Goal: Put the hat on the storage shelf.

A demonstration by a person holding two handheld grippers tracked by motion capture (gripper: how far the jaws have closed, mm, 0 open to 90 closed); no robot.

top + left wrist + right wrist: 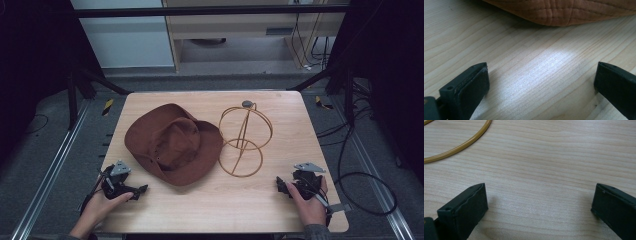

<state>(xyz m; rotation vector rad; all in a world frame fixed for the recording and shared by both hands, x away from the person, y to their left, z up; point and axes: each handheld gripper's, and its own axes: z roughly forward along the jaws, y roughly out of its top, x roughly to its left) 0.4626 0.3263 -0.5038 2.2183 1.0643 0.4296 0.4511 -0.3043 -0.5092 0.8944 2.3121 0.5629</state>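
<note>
From the high view, a brown hat (172,144) lies at the centre of the wooden table (210,210), touching a wire hat stand (244,137) at its 3 o'clock; the left gripper (142,189) rests at 7 o'clock, the right gripper (279,184) at 5 o'clock. Left gripper view: jaws wide, nothing between, the hat's brim (564,12) at 12 o'clock. Right gripper view: jaws wide and empty, the stand's ring (459,145) at 11 o'clock.

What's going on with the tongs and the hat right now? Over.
Left tongs open, empty, near the brown hat. Right tongs open, empty, near the wire hat stand. Hat flat on table, beside stand. Nothing in the way.
</note>
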